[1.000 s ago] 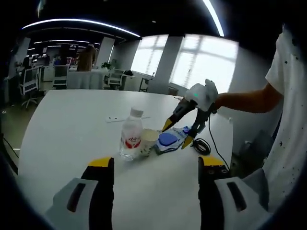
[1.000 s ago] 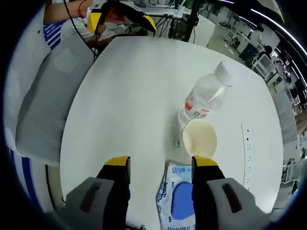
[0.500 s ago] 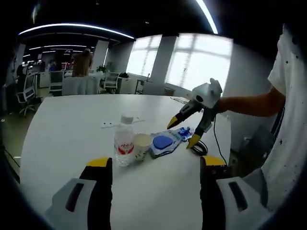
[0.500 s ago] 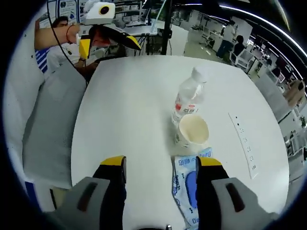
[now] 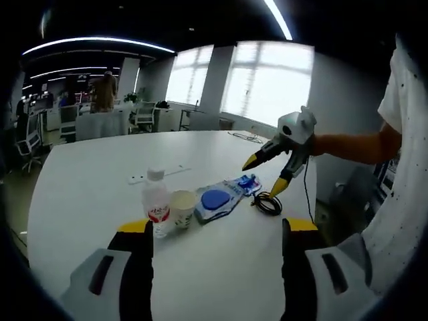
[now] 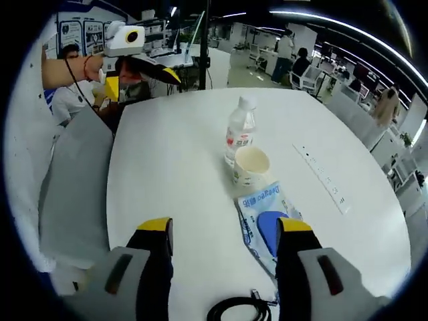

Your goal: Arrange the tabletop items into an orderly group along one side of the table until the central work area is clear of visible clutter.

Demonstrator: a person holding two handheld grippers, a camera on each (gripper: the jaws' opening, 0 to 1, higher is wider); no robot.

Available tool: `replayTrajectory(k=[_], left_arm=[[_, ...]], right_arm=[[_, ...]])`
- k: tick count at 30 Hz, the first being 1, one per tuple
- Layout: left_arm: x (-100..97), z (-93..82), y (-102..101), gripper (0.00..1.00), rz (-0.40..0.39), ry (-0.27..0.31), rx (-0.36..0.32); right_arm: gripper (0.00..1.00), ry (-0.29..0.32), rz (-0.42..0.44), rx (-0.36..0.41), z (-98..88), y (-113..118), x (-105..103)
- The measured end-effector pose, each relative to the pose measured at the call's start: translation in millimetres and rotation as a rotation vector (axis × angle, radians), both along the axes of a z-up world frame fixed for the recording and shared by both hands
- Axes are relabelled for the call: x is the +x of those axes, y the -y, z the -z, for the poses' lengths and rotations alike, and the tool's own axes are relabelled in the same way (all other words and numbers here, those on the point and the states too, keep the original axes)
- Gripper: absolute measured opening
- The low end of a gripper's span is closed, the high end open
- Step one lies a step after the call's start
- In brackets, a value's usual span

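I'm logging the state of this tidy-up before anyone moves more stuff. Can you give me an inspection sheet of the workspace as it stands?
Surface: white table, mostly bare.
Job's things: water bottle upright, capped; paper cup upright, open, right beside it; blue wipes pack lying flat next to the cup. All three sit in a row.
Clutter: nothing seen beyond these.
Grippers: left gripper open, above the table, holding nothing; right gripper open, raised over the wipes pack end of the row, holding nothing.
Cables: black cable coiled on the table by the wipes pack; white power strip flat on the table.
Surroundings: open office with desks, chairs, windows; people in the background.
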State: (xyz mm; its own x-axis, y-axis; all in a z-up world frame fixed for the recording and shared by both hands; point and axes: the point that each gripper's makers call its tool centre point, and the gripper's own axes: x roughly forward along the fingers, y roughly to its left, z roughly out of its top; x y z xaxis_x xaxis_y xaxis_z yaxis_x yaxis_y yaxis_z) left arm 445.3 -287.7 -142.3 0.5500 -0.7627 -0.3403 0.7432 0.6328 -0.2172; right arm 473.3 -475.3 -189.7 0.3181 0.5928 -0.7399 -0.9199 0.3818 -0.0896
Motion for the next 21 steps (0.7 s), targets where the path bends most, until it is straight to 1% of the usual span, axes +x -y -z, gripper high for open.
replayTrajectory(k=[6,10,15,18,21], left_arm=[[-6.0,-3.0,10,0.82,0.023,0.004,0.028],[-8.4,-1.5,16,0.84,0.037,0.013,0.062],[-11.2,-2.9,26,0.84,0.052,0.017,0.075],[-13.9,-1.7,32,0.85,0.059,0.017,0.090],[-16.3,-1.7,36,0.86,0.058,0.017,0.091]], right_arm=[[0.62,0.012,0.097,0.058,-9.1,27,-9],[0.63,0.018,0.161,0.092,-13.6,48,-18],[0.64,0.026,0.219,0.100,-14.6,74,-30],[0.64,0.024,0.273,0.127,-16.6,93,-38],[0.64,0.032,0.305,0.127,-17.2,110,-45]])
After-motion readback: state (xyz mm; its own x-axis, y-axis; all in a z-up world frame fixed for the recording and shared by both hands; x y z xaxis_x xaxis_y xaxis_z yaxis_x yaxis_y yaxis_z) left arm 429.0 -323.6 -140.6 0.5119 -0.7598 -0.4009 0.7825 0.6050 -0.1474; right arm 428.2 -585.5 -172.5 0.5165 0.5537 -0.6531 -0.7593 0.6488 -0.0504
